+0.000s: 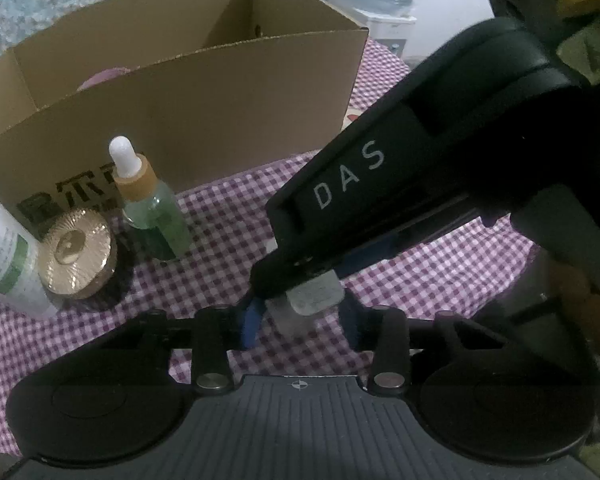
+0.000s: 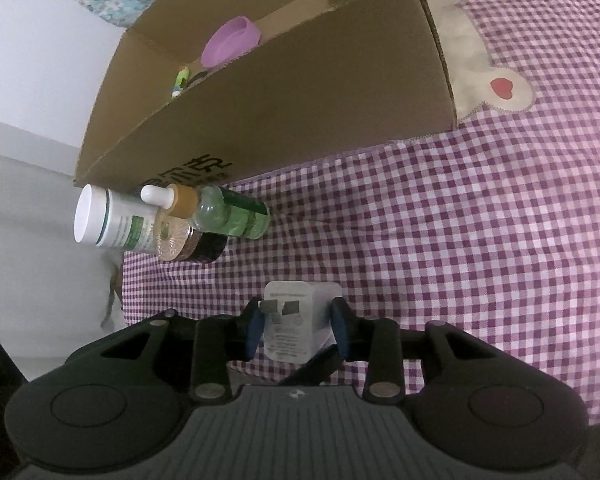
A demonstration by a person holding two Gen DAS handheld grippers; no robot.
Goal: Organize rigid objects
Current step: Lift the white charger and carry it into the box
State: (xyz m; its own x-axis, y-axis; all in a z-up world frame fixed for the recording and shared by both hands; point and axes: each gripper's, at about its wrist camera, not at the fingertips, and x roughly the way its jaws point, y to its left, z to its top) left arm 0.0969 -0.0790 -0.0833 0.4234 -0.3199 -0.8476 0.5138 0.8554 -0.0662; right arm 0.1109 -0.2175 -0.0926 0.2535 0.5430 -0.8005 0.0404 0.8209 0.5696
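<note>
Left wrist view: my left gripper (image 1: 300, 320) pinches the white charger plug (image 1: 314, 300) that my right gripper (image 1: 292, 276) brings from above-right; open checked tablecloth (image 1: 228, 232) separates us from the cardboard box (image 1: 204, 120).

Right wrist view: my right gripper (image 2: 298, 326) brackets the charger plug (image 2: 296, 320), contact unclear; dropper bottle (image 2: 220, 212), white jar (image 2: 112, 220) and gold-lidded jar (image 2: 180, 240) crowd the box (image 2: 300, 100) corner at the table edge.
</note>
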